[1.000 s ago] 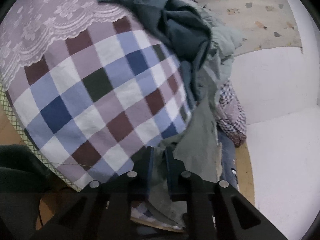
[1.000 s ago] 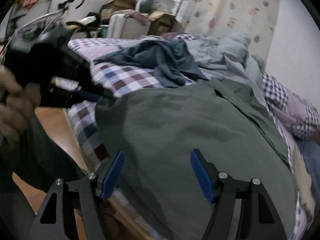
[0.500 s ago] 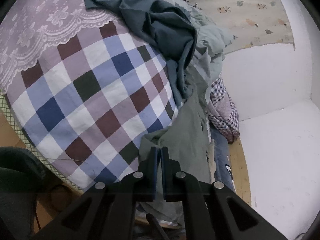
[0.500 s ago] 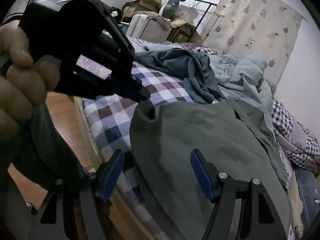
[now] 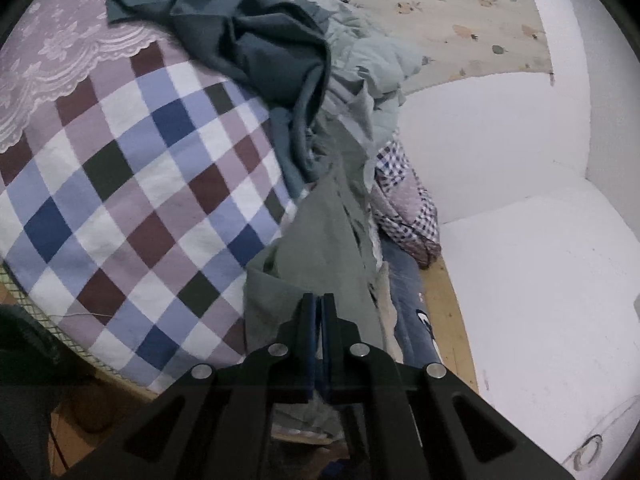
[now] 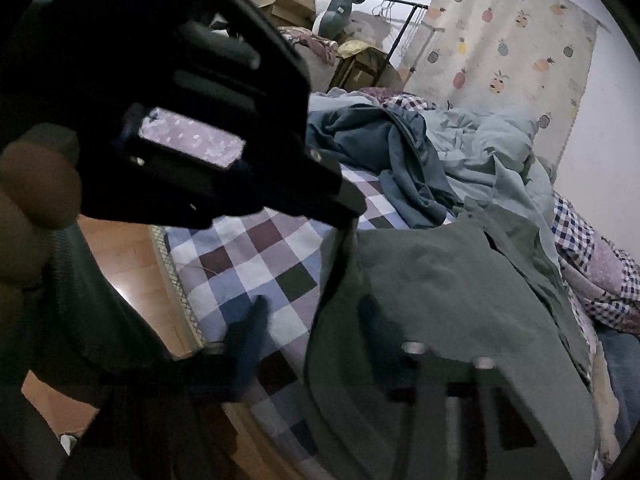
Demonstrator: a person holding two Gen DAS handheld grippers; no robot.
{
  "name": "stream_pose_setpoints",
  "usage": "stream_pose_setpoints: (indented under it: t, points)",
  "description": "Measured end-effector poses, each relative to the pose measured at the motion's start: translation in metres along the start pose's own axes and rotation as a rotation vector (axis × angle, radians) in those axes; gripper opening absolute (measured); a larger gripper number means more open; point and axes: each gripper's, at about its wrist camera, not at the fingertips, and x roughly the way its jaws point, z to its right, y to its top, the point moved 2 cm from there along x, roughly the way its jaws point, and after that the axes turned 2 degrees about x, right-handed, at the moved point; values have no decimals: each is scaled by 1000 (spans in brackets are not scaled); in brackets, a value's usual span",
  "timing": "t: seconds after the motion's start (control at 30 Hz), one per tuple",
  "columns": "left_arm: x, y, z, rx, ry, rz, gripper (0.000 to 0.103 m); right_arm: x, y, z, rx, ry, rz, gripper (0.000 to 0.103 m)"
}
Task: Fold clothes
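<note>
My left tool (image 5: 319, 312) clamped tight on edge of grey-green garment (image 6: 440, 280), lifted at frame centre over checked bed (image 5: 132, 184). Right tool (image 6: 316, 344) wide apart, empty, blurred, low centre. Step: spreading garment. Next: right tool needs opposite edge.

Shirt (image 6: 440, 280) lies on bed (image 6: 256, 256) nr its front edge, w/ one corner lifted by left gripper (image 5: 319, 312). Crumpled garment (image 5: 256, 48) behind it, mid-bed. Quilt (image 6: 492, 148) heaped at bed's back-right, pillow (image 6: 596, 272) along right edge.
</note>
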Motion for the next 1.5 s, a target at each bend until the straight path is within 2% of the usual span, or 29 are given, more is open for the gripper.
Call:
stream_pose_setpoints:
  t: [0.03,0.13,0.27,0.3,0.37,0.4,0.43,0.53,0.6,0.7,0.87,1.0,1.07,1.1,1.13,1.27,1.33,1.47,1.5]
  points:
    - [-2,0,1,2,-1,5,1,0,0,1,-1,-9,-3,22]
    - [-10,2,-1,-16,1,43,1,-2,1,9,16,-25,-7,5]
    - [-23,2,-11,-77,37,101,2,-9,5,18,39,-25,5,3]
    - [-24,1,-14,-91,49,101,8,-11,5,20,43,-23,9,2]
    - [-25,-2,-19,-119,71,99,30,-14,7,18,46,-13,13,2]
    - [-24,-3,-19,-126,72,90,47,-16,8,17,45,-9,17,2]
    - [-22,-5,-19,-127,66,83,57,-17,8,15,41,-4,20,2]
    - [-17,-8,-11,-96,45,65,64,-21,10,12,34,6,28,2]
    - [-11,-10,-7,-71,49,44,66,-23,10,11,35,8,32,2]
    - [-1,-12,-6,-62,78,34,66,-25,10,10,37,10,37,1]
    - [5,-9,-8,-65,104,66,65,-30,11,9,41,14,47,1]
    - [9,-8,-7,-57,96,53,45,-33,11,8,44,18,54,1]
    - [8,-8,-5,-48,91,47,34,-33,11,9,45,20,55,1]
    - [8,-8,-5,-48,88,47,25,-33,11,9,47,19,56,1]
    - [7,-7,-5,-50,90,52,21,-33,11,9,48,17,57,1]
    - [-2,-6,-5,-60,65,80,14,-32,11,11,52,11,59,1]
    - [-2,-6,-3,-49,61,80,6,-32,11,12,53,9,60,2]
    - [-1,-5,3,-14,62,80,3,-33,8,13,46,-16,68,2]
    - [-1,-5,5,-8,60,80,2,-33,8,13,43,-23,70,5]
